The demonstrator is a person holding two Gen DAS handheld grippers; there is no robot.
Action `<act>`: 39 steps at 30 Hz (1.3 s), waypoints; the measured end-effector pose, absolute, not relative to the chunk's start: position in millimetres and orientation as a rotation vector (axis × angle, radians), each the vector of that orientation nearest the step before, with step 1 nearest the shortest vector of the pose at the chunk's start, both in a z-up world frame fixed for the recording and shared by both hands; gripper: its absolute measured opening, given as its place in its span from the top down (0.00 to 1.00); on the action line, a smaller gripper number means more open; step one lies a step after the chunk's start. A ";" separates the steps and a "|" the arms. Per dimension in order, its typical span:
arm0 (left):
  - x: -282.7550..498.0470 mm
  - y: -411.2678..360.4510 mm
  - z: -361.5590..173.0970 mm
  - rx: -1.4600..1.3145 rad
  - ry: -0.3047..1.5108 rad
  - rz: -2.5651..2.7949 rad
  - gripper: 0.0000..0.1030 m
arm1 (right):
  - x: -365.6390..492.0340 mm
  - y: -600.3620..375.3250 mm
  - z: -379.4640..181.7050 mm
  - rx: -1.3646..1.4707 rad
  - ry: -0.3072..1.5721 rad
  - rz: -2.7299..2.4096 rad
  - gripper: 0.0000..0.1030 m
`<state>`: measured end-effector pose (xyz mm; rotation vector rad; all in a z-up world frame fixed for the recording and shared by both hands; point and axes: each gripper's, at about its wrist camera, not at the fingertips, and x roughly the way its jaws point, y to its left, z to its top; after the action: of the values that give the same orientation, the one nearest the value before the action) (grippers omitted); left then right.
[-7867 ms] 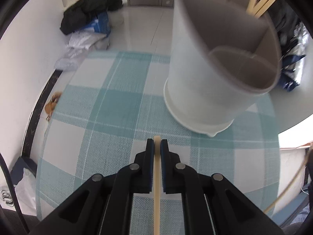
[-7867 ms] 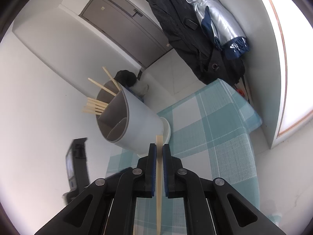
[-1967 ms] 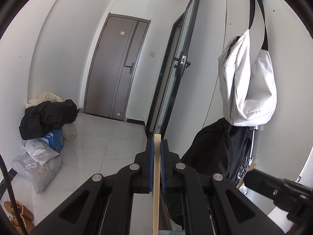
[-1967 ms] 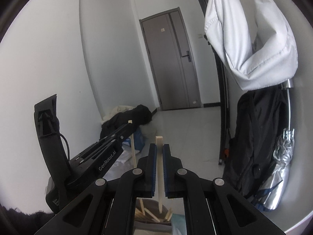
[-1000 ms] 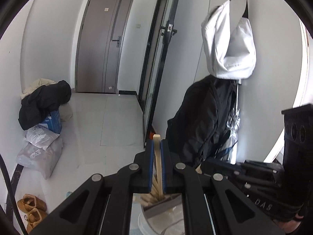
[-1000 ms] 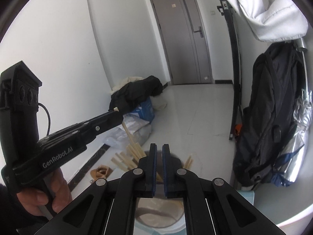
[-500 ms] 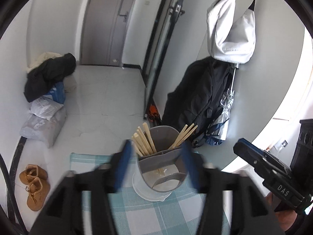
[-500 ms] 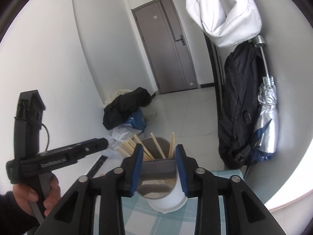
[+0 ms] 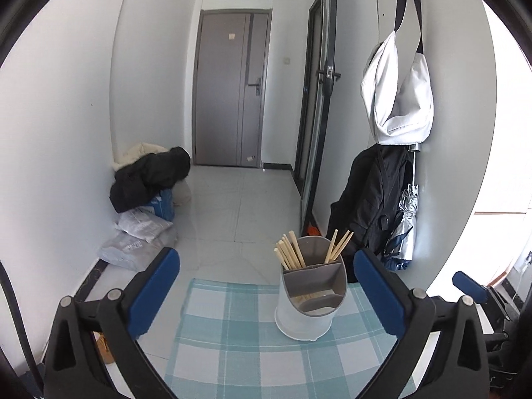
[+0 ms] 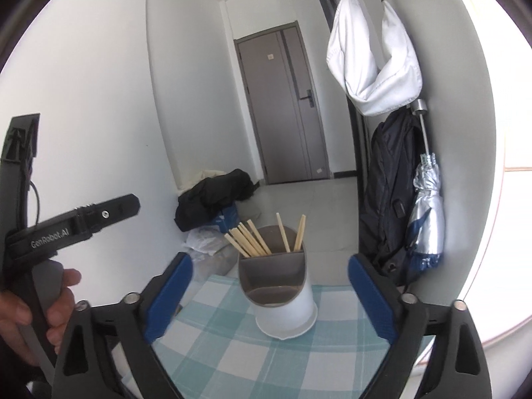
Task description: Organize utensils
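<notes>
Opening wide, both grippers (image 9: 266, 286) (image 10: 269, 286) have dropped their chopsticks (image 9: 289, 254) into the holder (image 9: 311, 299)

Both wrist views toward utensil holder (image 9: 311, 299)

holder (image 9: 311, 302): smooth matt plastic, white shell, grey inside | chopsticks (image 9: 290, 254): pale bare wood | tablecloth (image 9: 232, 339): woven checked cloth | floor (image 9: 229, 206): glossy tile

Between left fingers (image 9: 159, 286): bare checked surface (image 9: 232, 342).
Ahead of right fingers (image 10: 372, 296): utensil holder (image 10: 282, 299), chopsticks (image 10: 247, 237) sticking up.
Left side: other gripper (image 10: 83, 219).
</notes>
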<state>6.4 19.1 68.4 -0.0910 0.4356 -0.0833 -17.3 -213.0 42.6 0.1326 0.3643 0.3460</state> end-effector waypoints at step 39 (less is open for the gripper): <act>-10.7 16.1 13.8 -0.070 0.447 -0.024 0.01 | -35.4 -230.1 -10.0 0.130 0.349 0.217 0.00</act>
<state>-10.7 16.1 13.8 -0.0698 0.4471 -0.0241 -35.4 -230.1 -10.0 0.1295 0.3485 0.2171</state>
